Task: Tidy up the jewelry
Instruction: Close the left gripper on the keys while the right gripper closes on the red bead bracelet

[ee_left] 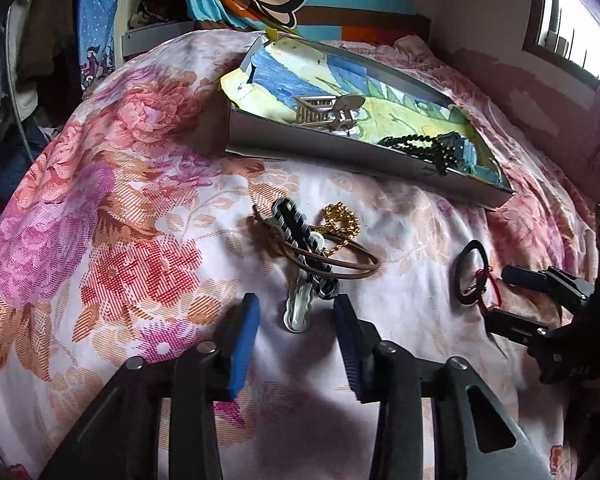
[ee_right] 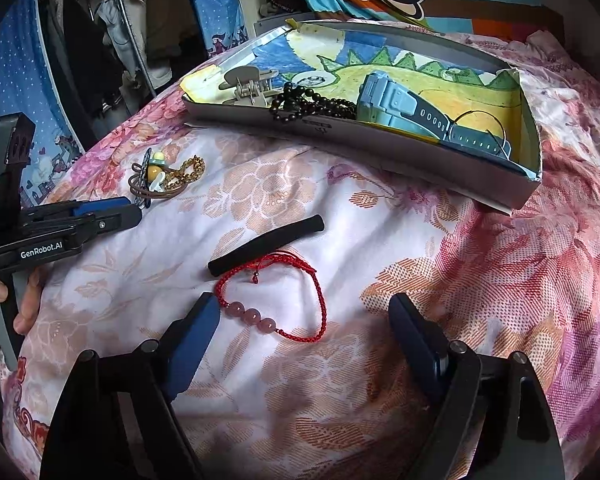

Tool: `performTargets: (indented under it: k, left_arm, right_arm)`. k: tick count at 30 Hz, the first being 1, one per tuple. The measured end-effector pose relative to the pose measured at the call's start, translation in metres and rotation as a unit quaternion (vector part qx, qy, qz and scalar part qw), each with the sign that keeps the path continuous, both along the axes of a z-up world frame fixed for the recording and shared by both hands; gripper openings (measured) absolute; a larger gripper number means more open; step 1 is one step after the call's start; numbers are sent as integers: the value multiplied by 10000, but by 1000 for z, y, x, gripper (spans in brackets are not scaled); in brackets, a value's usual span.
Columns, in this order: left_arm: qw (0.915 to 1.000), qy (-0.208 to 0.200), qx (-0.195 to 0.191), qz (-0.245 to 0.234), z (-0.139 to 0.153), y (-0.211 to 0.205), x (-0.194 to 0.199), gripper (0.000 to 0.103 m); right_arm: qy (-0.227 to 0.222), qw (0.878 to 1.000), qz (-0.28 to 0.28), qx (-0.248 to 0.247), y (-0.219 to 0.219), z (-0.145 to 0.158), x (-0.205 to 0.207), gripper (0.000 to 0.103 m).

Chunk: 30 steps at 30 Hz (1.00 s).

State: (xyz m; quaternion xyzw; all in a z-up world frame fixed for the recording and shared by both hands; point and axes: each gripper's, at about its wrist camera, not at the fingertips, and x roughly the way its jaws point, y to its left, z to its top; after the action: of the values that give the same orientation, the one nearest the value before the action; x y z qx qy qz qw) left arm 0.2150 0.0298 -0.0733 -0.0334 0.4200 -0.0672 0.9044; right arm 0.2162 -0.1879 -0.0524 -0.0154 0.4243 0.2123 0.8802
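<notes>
Red cord bracelet [ee_right: 274, 306] with three pink beads lying flat on the bed, black hair clip [ee_right: 266, 246] just beside it, gold chain [ee_right: 190, 170] and brown cord [ee_right: 156, 192] heaped apart, black bead bracelet [ee_right: 312, 106], blue watch [ee_right: 400, 108] and claw clip [ee_right: 248, 86] in shallow box [ee_right: 380, 152]

Open floral bed [ee_right: 284, 184] between the shallow box [ee_right: 380, 148] and the red cord bracelet [ee_right: 284, 304] — room to pass there. Black curved bar [ee_right: 266, 246] lies just beside the bracelet's far edge. Left side is crowded: tangled pile of clip, gold chain and brown cord [ee_left: 316, 248], with the left hand-held gripper [ee_left: 296, 320] spread wide right at it. Box wall blocks the far side.
</notes>
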Motion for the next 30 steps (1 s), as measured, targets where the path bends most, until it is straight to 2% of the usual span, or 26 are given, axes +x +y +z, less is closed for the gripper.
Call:
performTargets:
  k: [4,6,8,10,14,17,19,20,23,27,30]
  left_arm:
    - [10000,33,44,-24,-1,0,1,14]
    - [10000,40,37,-37,-1,0,2,14]
    - [10000,36,34,-56,-1,0,1,13]
    - [9999,52,52,-108,0,-2,0,12]
    - [9996,222,118,-139,1,-10,-2,12]
    - [9990,406,-57,-172,3,-11,-4,12]
    - [9977,577,-301,-186,3,-9,-9,9]
    - [9966,674,-427,-196,2,-8,-11,4]
    - [9924,927,-775,-241,-3,-8,-18,4]
    - [9916,960,-799,-341,-5,-16,-26,4]
    - [9898,1007,-920,-422,-5,-22,-32,4]
  right_arm:
    - [-18,10000,37,2,2,0,0,77]
    - [-18,9999,111,33,3,0,0,70]
    - [-7,9998,207,66,6,1,0,58]
    - [12,9995,293,108,8,0,0,51]
    - [65,9992,331,192,6,0,-2,46]
    - [68,9992,344,180,7,0,-3,37]
    - [62,9991,376,163,8,1,-6,30]
    - [51,9991,398,138,10,2,-9,26]
    - [-13,9990,444,45,12,5,-16,20]
    - [-34,9988,484,96,10,9,-23,8]
    - [-94,9988,464,150,6,13,-30,8]
